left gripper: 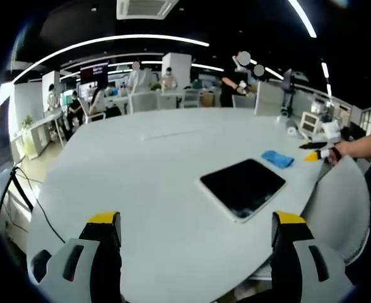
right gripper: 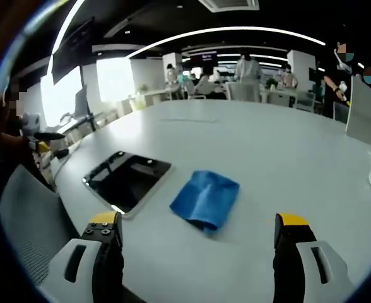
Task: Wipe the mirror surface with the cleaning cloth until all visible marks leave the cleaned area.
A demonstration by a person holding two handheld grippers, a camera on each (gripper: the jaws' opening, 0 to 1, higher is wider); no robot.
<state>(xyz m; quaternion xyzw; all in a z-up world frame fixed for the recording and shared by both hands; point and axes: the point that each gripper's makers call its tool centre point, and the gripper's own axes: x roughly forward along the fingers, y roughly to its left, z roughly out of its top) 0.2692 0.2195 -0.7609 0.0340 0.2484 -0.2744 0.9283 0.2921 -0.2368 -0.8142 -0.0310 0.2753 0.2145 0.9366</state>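
One pale table (left gripper: pixel 160 164) — mirror (left gripper: pixel 243 187), cloth (right gripper: pixel 206 199) apart.

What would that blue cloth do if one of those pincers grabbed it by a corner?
The blue cloth lies folded and rumpled on the table, so it would probably droop and unfold, not stay stiff. It looks thin, likely light. Pushed, it might bunch up rather than slide.

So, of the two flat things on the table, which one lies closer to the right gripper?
The blue cleaning cloth, soft and crumpled, lies closer to the right gripper, just ahead of its open fingers. The dark rectangular mirror lies beyond it, toward the table's edge.
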